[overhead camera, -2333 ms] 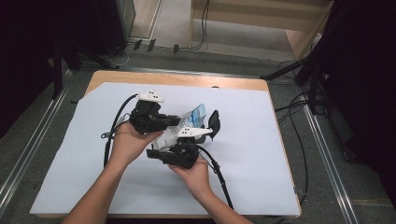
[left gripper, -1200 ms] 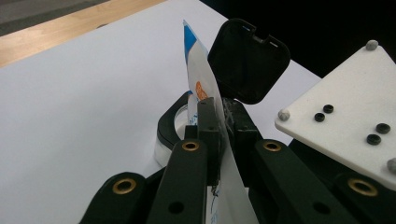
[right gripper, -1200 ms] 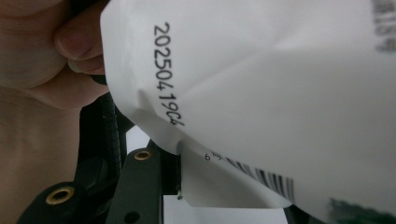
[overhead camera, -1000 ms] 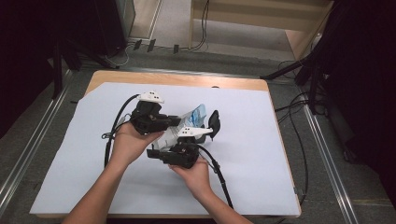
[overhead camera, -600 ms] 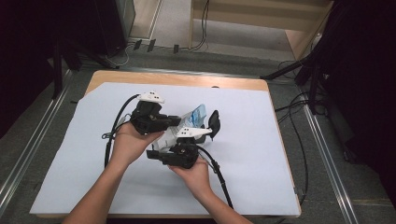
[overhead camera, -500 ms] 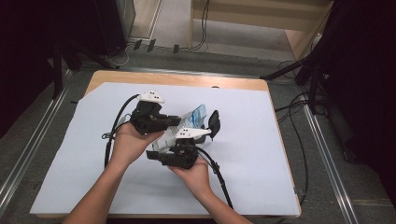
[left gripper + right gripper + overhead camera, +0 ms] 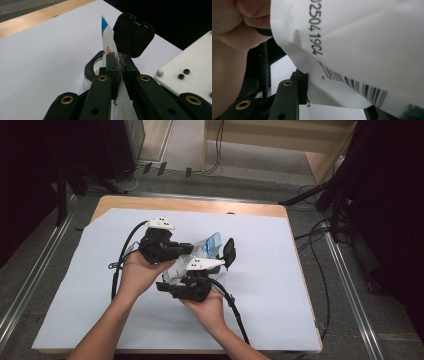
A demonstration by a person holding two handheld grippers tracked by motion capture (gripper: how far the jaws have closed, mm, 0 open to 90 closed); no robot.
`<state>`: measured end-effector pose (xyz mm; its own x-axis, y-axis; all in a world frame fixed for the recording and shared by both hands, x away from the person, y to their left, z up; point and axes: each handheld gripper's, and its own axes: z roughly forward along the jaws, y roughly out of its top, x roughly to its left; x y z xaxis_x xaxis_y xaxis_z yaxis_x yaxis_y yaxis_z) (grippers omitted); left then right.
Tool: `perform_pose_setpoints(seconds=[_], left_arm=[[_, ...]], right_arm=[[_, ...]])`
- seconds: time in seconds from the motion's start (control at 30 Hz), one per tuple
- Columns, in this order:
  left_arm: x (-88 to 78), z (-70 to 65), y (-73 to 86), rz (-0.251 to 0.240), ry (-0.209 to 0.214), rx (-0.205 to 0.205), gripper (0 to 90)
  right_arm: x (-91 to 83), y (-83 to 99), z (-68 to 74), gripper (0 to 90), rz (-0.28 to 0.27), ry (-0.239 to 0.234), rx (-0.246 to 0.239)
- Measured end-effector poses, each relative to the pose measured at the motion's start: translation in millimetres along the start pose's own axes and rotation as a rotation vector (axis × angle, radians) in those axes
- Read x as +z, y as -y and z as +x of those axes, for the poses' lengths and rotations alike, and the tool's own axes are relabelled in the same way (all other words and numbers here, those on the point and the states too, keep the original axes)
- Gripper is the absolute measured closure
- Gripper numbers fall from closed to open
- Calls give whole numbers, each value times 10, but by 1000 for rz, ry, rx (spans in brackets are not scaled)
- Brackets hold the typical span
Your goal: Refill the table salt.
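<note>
A white and blue printed pouch (image 7: 210, 245) is held above the table between both grippers. My left gripper (image 7: 187, 249) comes in from the left, shut on the pouch's (image 7: 107, 37) thin edge, as the left gripper view (image 7: 119, 58) shows. My right gripper (image 7: 192, 270) reaches up from below, and its jaws have just been closing with the pouch's barcode side (image 7: 362, 50) bulging between them (image 7: 334, 100). One finger (image 7: 297, 82) presses a fold of the pouch. A clear jar (image 7: 91, 68) with its black flip lid (image 7: 228, 251) open stands just beyond the pouch.
A pale sheet (image 7: 280, 285) covers the wooden table (image 7: 200, 206). Cables trail from both grippers, one down toward the front edge (image 7: 235, 312). A metal rail (image 7: 350, 285) runs along the table's right side. The left hand's thumb (image 7: 249, 10) is close to the right gripper's camera.
</note>
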<state>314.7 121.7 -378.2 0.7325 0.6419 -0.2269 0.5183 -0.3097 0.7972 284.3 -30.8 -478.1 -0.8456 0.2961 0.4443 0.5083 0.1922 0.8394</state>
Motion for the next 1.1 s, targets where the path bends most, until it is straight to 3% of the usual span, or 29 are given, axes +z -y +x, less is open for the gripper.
perform_pose_setpoints(seconds=[0.37,1.1], left_arm=[[5,-4,2,-2,2,6,866],[9,-10,3,-3,1,6,867]], right_arm=[[0,-2,-32,624,-13,-44,36],[8,-1,-28,602,-3,-27,18]])
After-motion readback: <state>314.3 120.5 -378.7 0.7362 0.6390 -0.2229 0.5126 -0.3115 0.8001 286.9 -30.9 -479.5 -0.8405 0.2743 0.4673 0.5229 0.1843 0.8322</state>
